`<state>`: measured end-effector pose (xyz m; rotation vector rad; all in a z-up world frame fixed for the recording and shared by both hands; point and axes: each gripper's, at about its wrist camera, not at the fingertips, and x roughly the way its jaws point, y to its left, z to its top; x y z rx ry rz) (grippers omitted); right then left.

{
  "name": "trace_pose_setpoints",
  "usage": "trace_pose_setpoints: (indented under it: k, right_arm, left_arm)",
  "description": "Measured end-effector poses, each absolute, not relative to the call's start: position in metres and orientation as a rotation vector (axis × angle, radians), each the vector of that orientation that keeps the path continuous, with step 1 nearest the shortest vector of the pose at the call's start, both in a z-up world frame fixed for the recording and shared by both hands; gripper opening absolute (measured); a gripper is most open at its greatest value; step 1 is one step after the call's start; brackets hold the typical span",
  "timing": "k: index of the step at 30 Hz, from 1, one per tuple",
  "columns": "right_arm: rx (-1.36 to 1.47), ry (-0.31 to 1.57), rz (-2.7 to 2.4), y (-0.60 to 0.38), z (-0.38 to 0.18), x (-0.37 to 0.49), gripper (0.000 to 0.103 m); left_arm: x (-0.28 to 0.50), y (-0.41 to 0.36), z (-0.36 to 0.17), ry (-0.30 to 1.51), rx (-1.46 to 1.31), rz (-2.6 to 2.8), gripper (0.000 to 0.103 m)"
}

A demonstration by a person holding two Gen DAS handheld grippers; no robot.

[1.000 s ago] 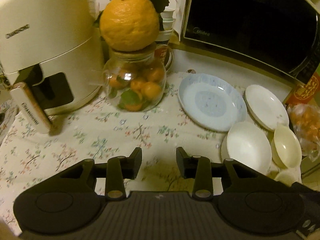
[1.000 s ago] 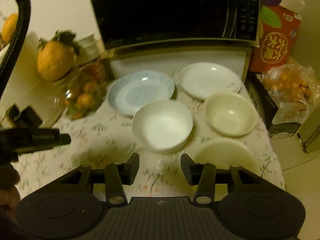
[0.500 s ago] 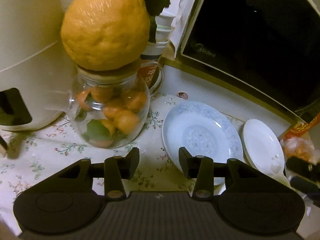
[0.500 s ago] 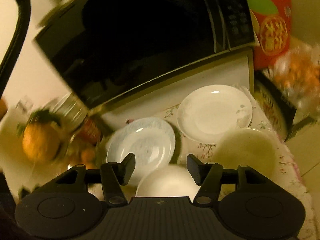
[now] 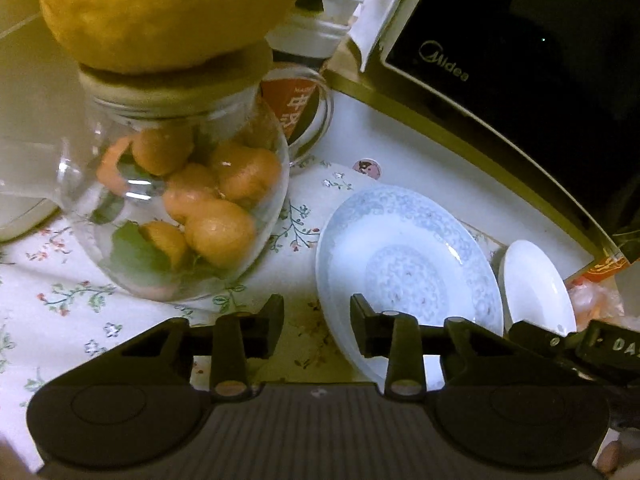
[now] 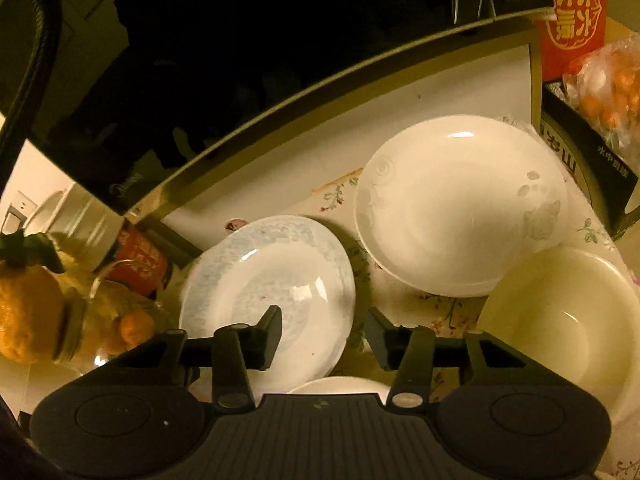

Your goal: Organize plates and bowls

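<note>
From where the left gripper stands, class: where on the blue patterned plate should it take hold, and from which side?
Grip the near rim of the blue patterned plate, coming in low from the front. It lies flat, so only its thin upturned edge fits between the open left gripper fingers.

Ahead-left of your left tongs stands a glass jar (image 5: 176,216) of small oranges, a big citrus fruit (image 5: 168,8) on its lid. A black microwave (image 5: 520,60) sits far right; a floral cloth (image 5: 60,312) covers the counter. Right of your right tongs: a red box (image 6: 576,16), bagged oranges (image 6: 612,92).
</note>
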<state>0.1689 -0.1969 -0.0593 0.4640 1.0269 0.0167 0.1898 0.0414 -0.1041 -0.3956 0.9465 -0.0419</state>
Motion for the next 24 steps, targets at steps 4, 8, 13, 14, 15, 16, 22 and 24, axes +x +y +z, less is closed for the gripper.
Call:
trace_pose_setpoints:
  k: [4,8,13,14,15,16,22,24]
  right_arm:
    - [0.469,1.062,-0.004,-0.199,-0.075,0.178,0.037]
    - [0.478,1.087,0.003,-0.198,-0.086,0.182,0.033]
    - [0.509,1.110,0.012,-0.198,-0.101,0.186,0.017]
    - [0.517,1.110,0.018,-0.198,-0.103,0.187,0.016]
    - [0.512,1.107,0.016,-0.197,-0.104,0.188,0.012]
    - [0.504,1.101,0.015,-0.196,-0.104,0.187,0.009]
    - [0.513,1.059,0.034,-0.200,-0.096,0.182,0.009]
    - [0.514,1.045,0.034,-0.201,-0.092,0.181,0.009]
  left_arm:
    - [0.196,0.040,-0.110,0.958,-0.414,-0.065,0.028]
    - [0.199,0.041,-0.117,0.970,-0.421,-0.069,0.020]
    - [0.202,0.041,-0.121,0.967,-0.435,-0.088,0.010]
    - [0.203,0.040,-0.121,0.965,-0.433,-0.084,0.010]
    - [0.203,0.040,-0.120,0.964,-0.430,-0.083,0.009]
    - [0.203,0.039,-0.120,0.962,-0.429,-0.085,0.009]
    - [0.198,0.035,-0.107,0.944,-0.392,-0.094,0.009]
    - [0.196,0.037,-0.104,0.940,-0.405,-0.099,0.009]
